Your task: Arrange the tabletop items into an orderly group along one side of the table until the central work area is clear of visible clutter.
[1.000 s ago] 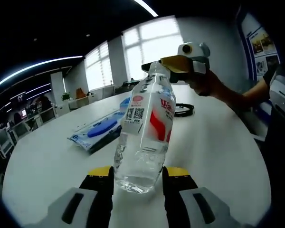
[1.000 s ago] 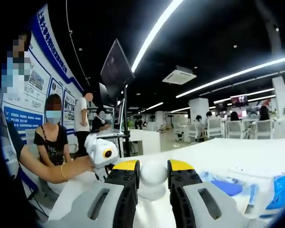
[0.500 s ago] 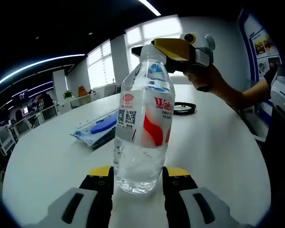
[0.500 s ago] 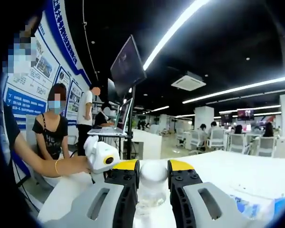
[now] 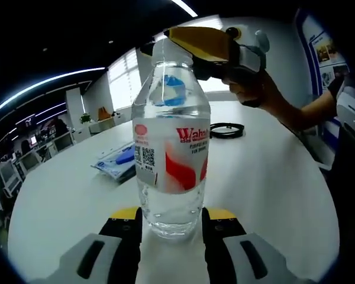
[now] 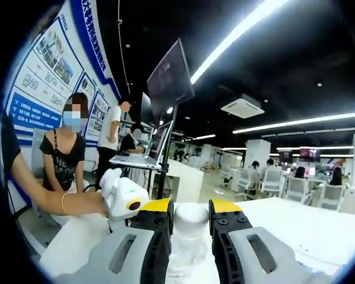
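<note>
White table (image 5: 272, 177): upright clear red-labelled water bottle (image 5: 171, 148), left gripper (image 5: 171, 222) clamping its base, right gripper (image 6: 191, 222) its cap

The water bottle (image 5: 170, 148) hides part of the blue packet (image 5: 119, 164).

- Bottle (image 5: 170, 160): clear plastic, white label with red swoosh and red lettering, black QR code; cap (image 6: 191, 214) white.
- Left gripper (image 5: 171, 222): yellow jaw tips, black inner faces, grey body.
- Right gripper (image 6: 191, 222): the same yellow, black and grey; in the left gripper view its jaw (image 5: 204, 41) shows yellow over black.
- Table (image 5: 272, 177): plain white.
- Packet (image 5: 118, 163): blue with a pale edge.
- Cable coil (image 5: 226, 129): black.
- Wall posters (image 6: 44, 71): blue and white.
</note>
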